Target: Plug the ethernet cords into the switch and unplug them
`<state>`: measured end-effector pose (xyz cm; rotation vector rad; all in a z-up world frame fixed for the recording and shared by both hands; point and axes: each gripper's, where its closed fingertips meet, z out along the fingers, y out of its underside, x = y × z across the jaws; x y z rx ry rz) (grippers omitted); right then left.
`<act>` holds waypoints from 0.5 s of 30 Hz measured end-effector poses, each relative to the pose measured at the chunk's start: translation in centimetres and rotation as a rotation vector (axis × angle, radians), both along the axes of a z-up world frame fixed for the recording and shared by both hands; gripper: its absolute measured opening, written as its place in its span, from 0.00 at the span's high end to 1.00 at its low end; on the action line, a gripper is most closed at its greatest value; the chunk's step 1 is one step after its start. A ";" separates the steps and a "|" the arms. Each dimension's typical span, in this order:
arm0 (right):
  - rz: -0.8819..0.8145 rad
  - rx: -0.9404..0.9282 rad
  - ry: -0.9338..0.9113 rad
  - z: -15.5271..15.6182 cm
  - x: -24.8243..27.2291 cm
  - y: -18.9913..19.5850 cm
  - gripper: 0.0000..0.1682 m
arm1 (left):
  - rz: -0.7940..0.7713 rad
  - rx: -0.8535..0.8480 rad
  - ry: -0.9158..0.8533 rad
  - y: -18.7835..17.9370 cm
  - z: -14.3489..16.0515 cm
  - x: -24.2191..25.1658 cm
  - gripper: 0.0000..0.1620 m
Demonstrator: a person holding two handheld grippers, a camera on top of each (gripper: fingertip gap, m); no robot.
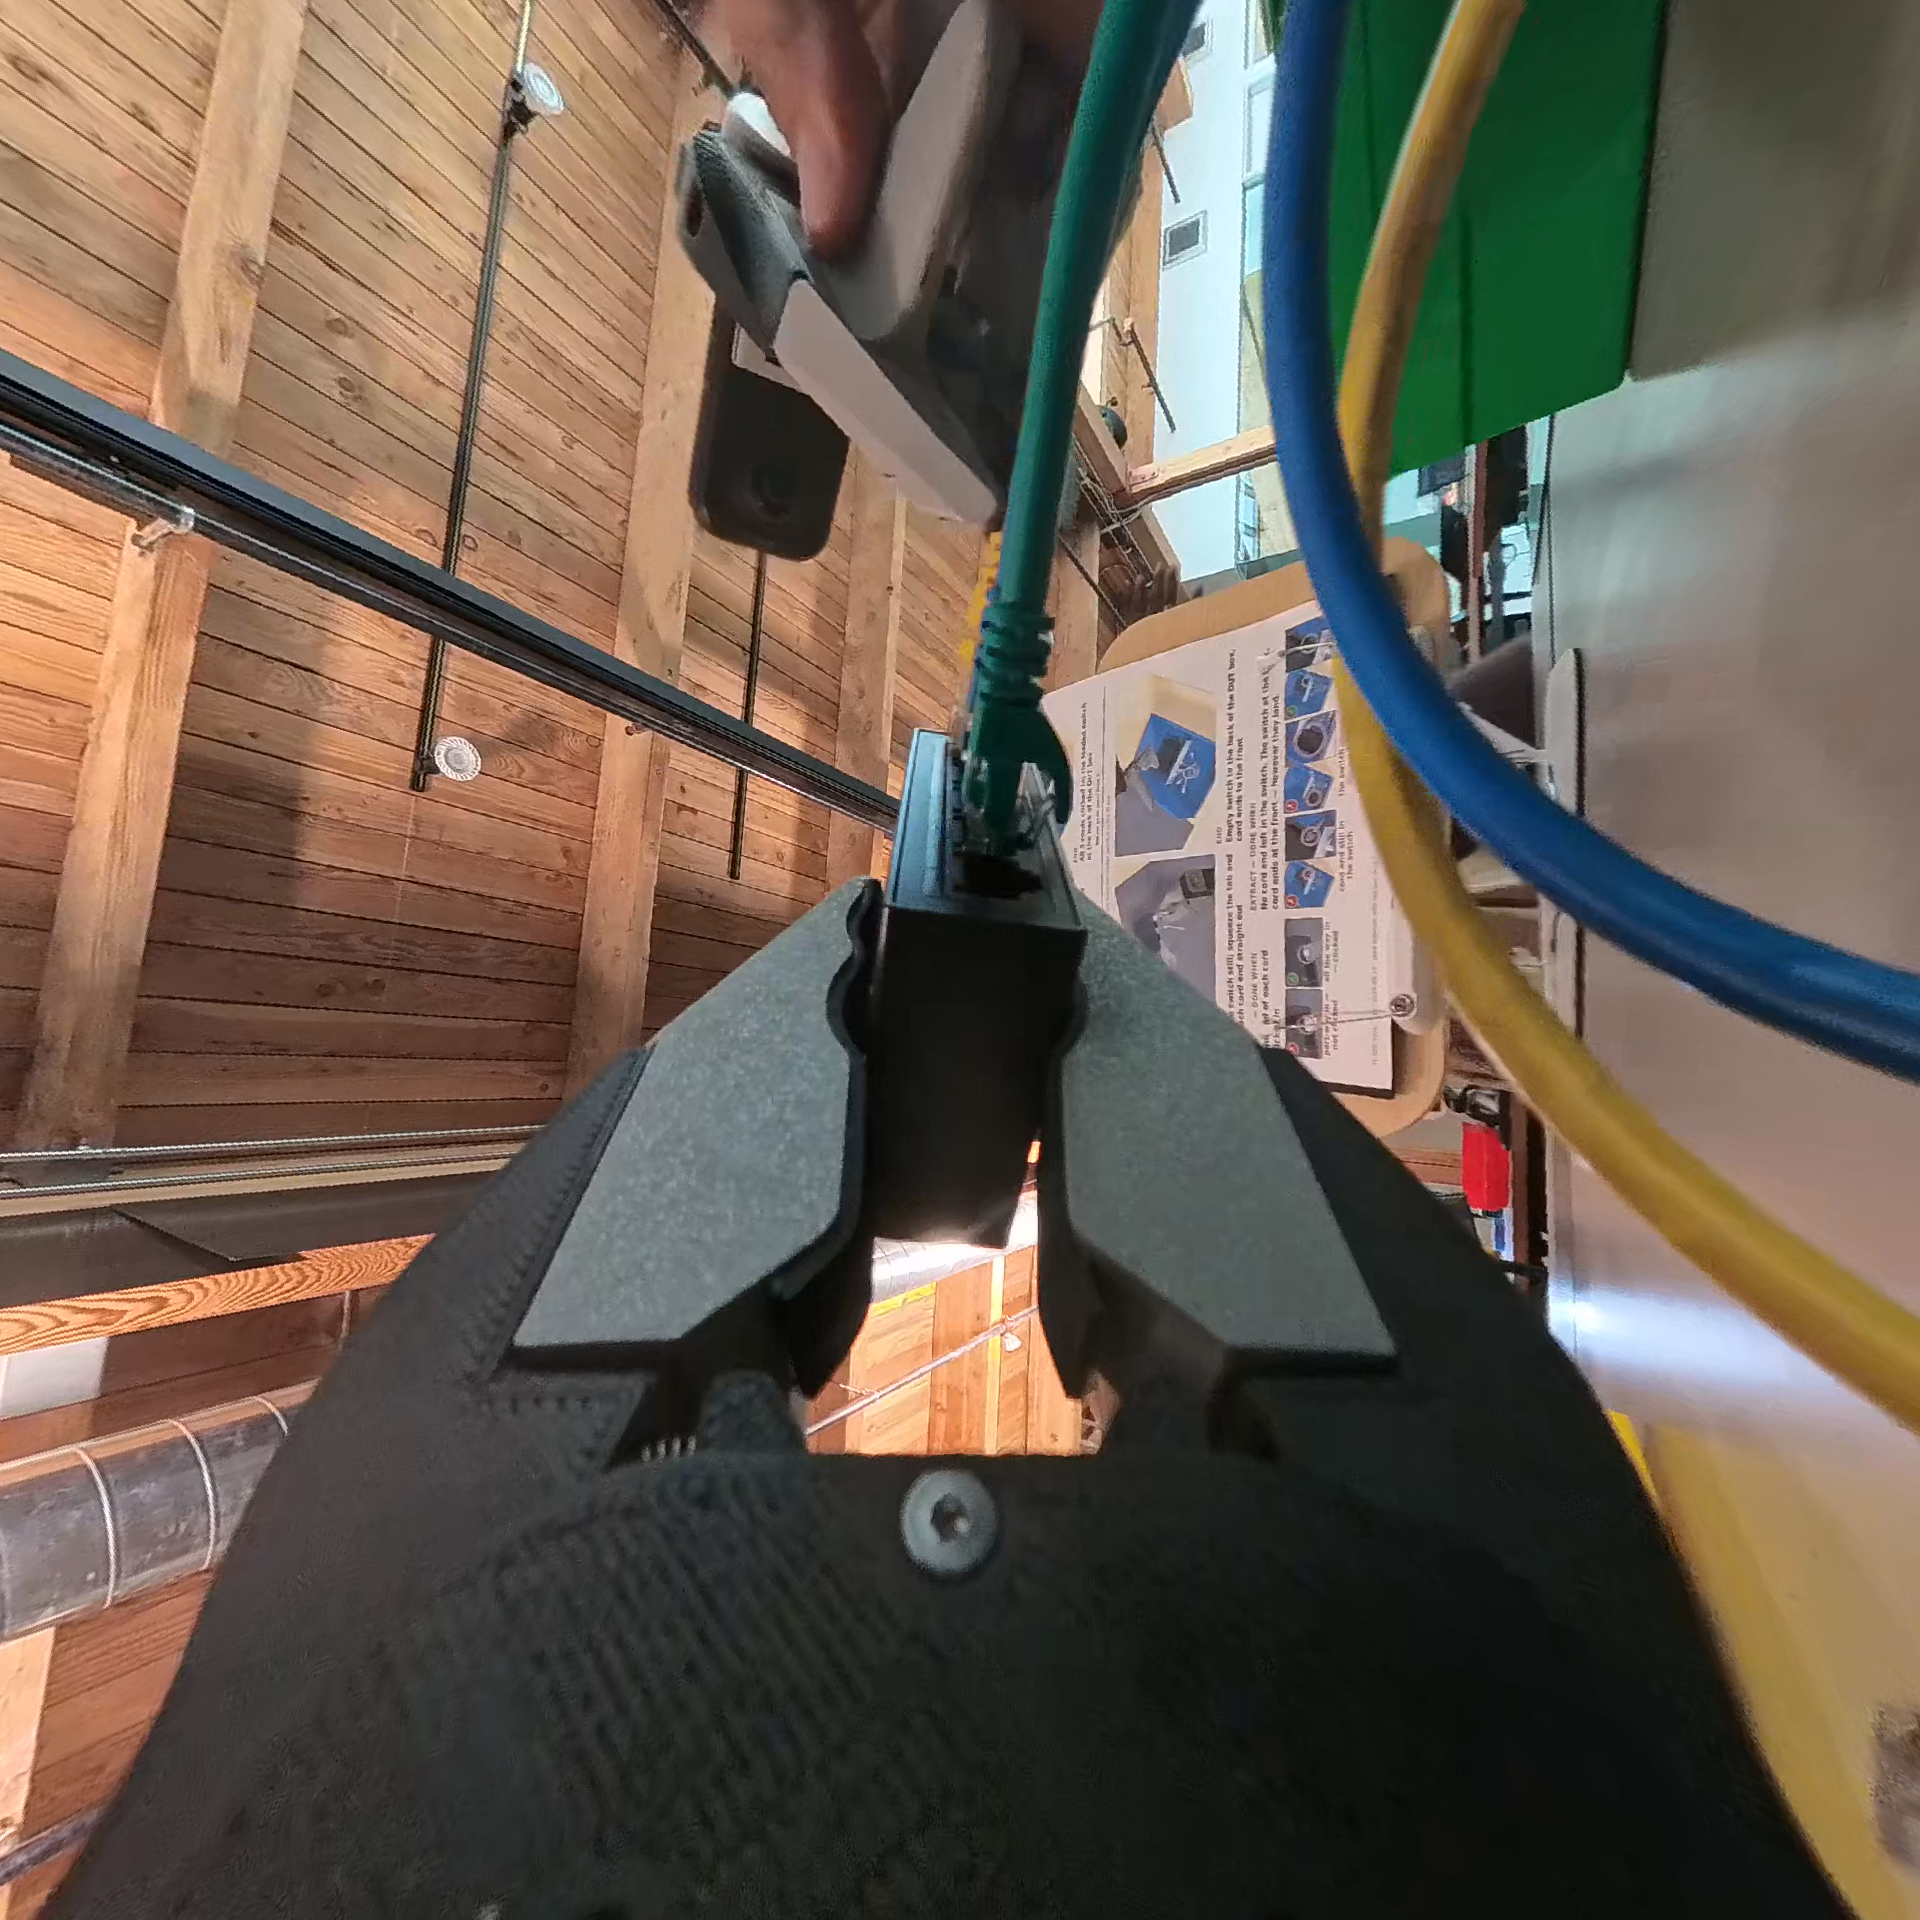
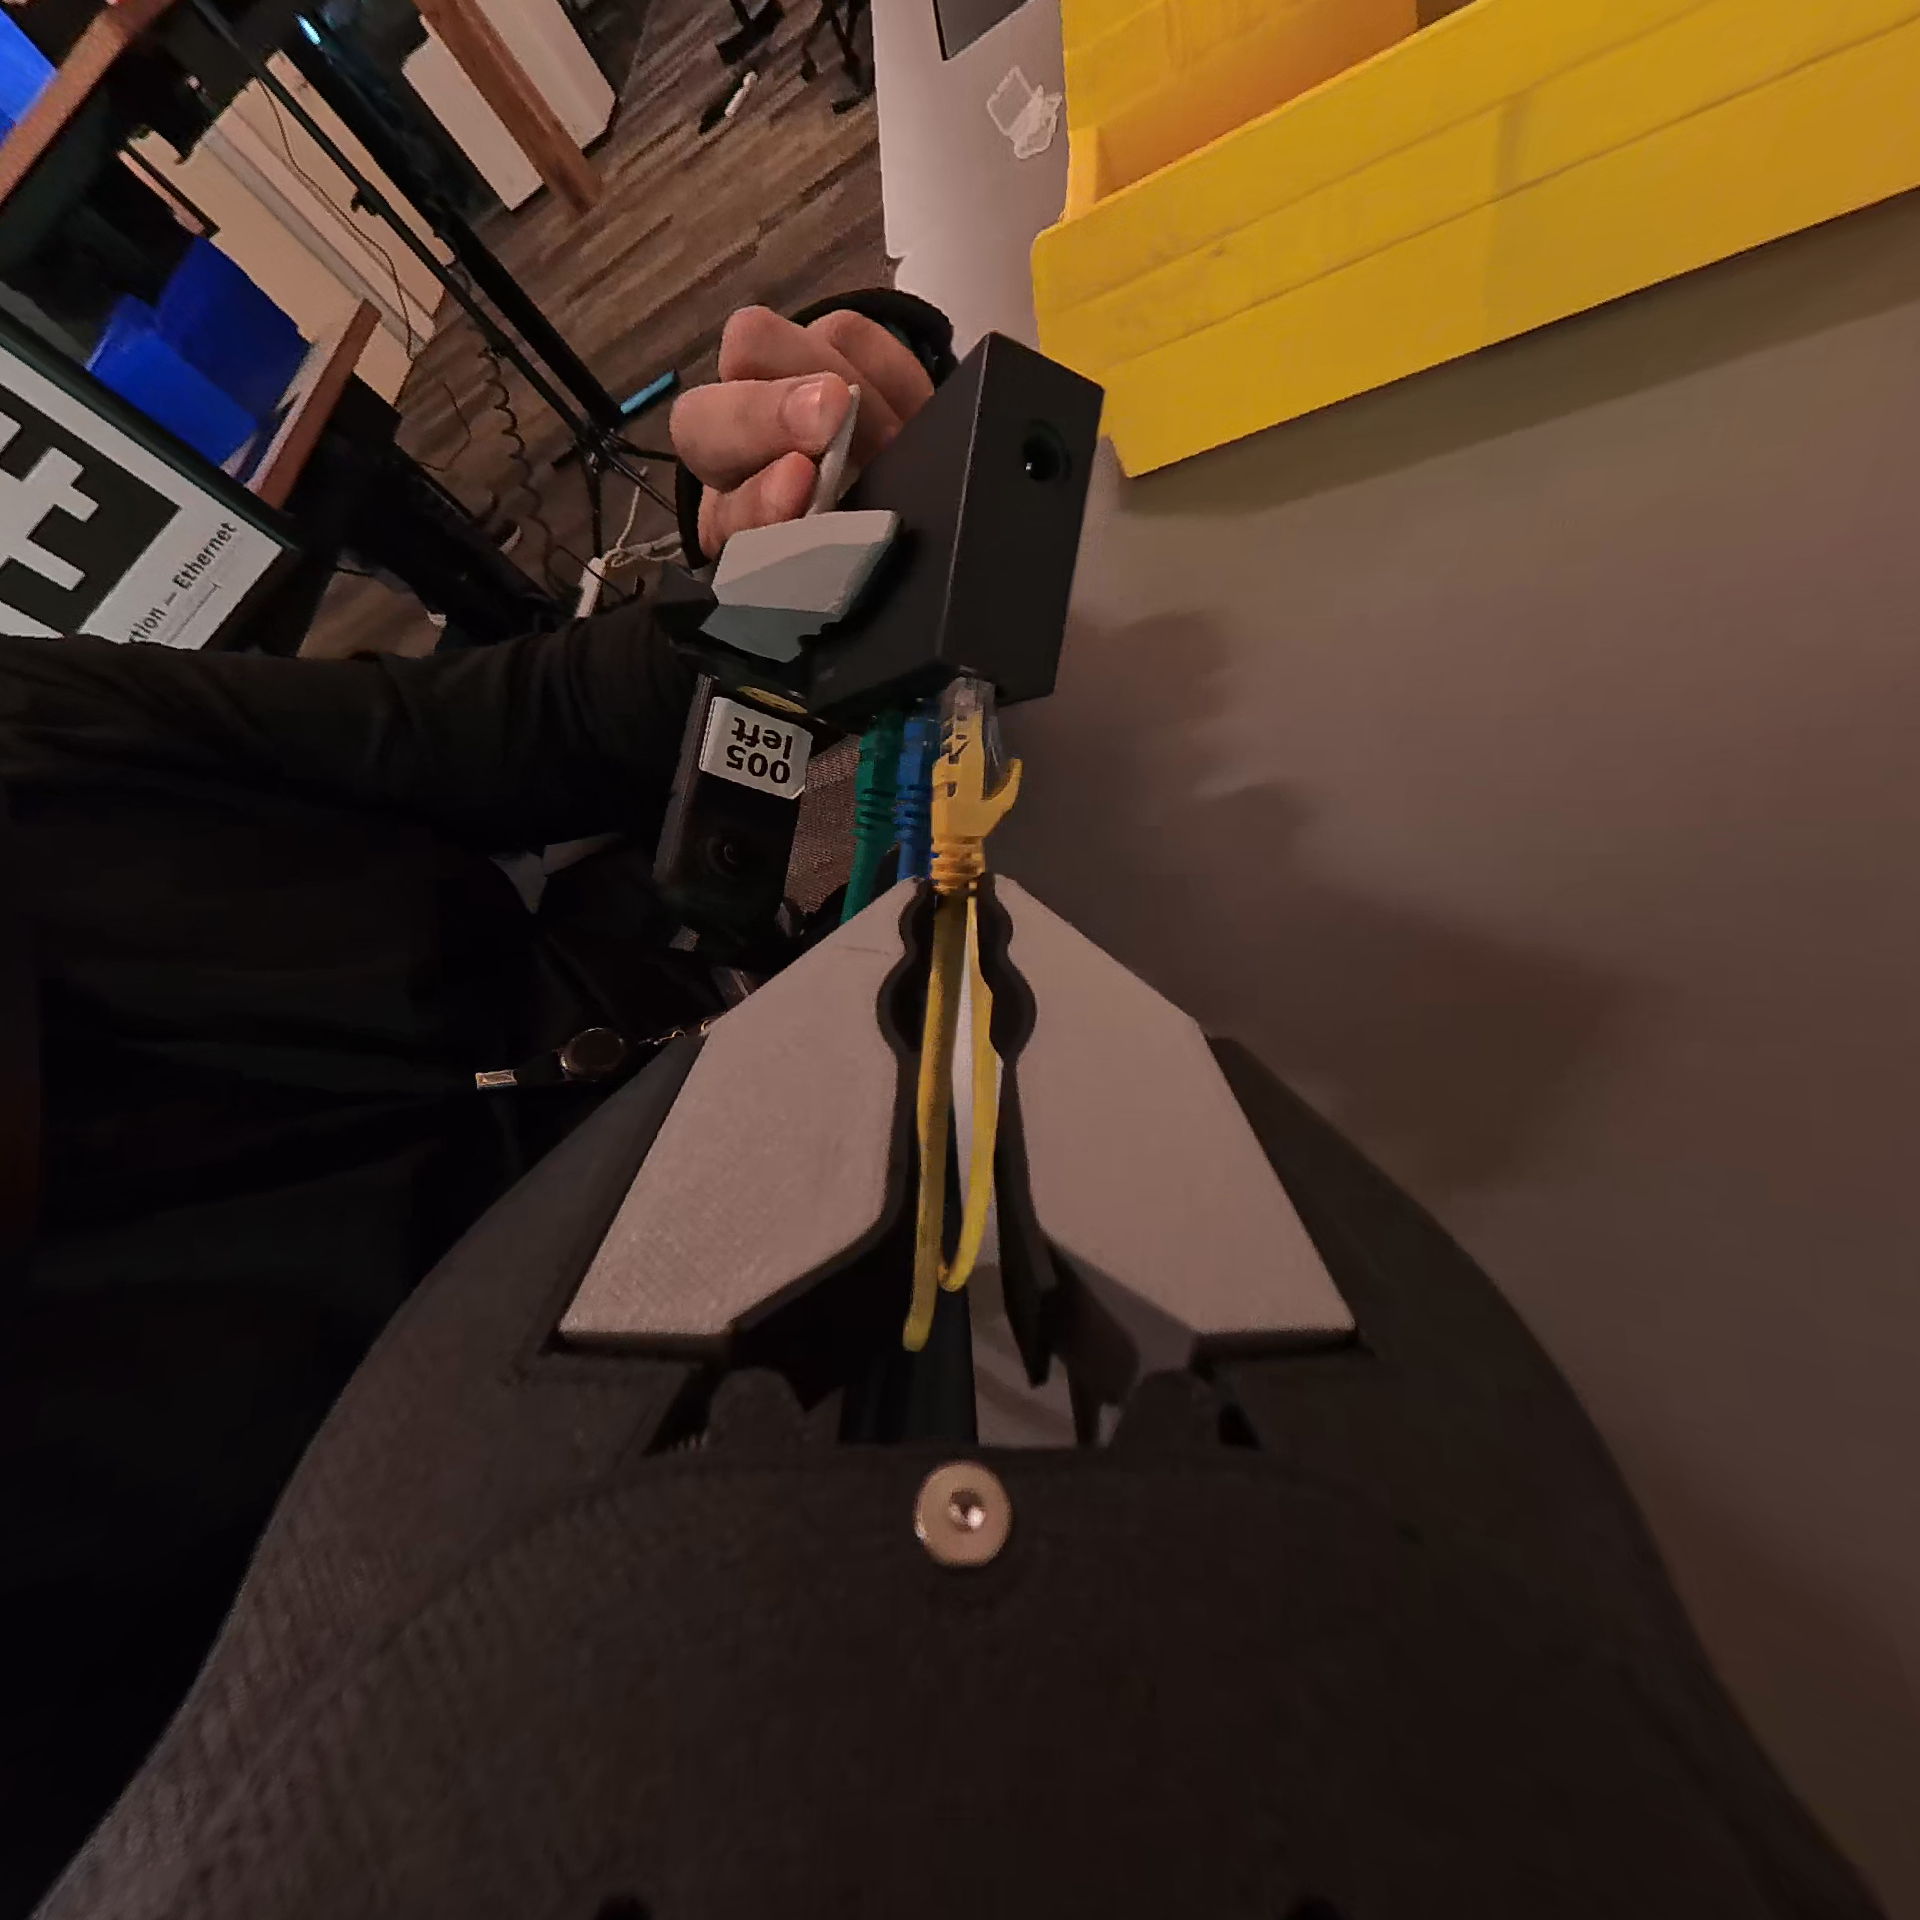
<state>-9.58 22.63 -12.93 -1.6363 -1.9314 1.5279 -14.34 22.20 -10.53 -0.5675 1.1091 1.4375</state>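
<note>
My left gripper (image 1: 971, 904) is shut on a small black switch (image 1: 966, 1039) and holds it up in the air. A green cord (image 1: 1049, 416) is plugged into a port on the switch. A blue cord (image 1: 1475, 769) and a yellow cord (image 1: 1455, 997) loop past on the right. In the right wrist view my right gripper (image 2: 956, 899) is shut on the yellow cord (image 2: 935, 1122) just behind its plug (image 2: 964, 774). The plug's clear tip is at a port of the switch (image 2: 987, 520), beside the green plug (image 2: 875, 790) and the blue plug (image 2: 914, 790). How deep it sits is hidden.
A yellow bin (image 2: 1455, 208) lies on the grey tabletop (image 2: 1507, 935) just beyond the switch. A green bin (image 1: 1475, 208) and a printed instruction sheet (image 1: 1226, 852) are on the right of the left wrist view. A person's dark sleeve (image 2: 312, 779) fills the left. The grippers' ends are close to 6 centimeters from one another.
</note>
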 end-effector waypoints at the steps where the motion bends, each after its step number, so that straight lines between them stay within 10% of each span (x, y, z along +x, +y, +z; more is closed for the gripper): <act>1: -0.001 -0.008 0.000 0.0 0.0 0.1 0.98 | 0.000 0.000 0.001 0.0 -0.1 0.0 0.83; 15: 0.045 -0.100 -0.014 -0.2 0.0 -0.4 0.98 | 0.010 0.043 0.013 -0.2 0.3 0.4 0.83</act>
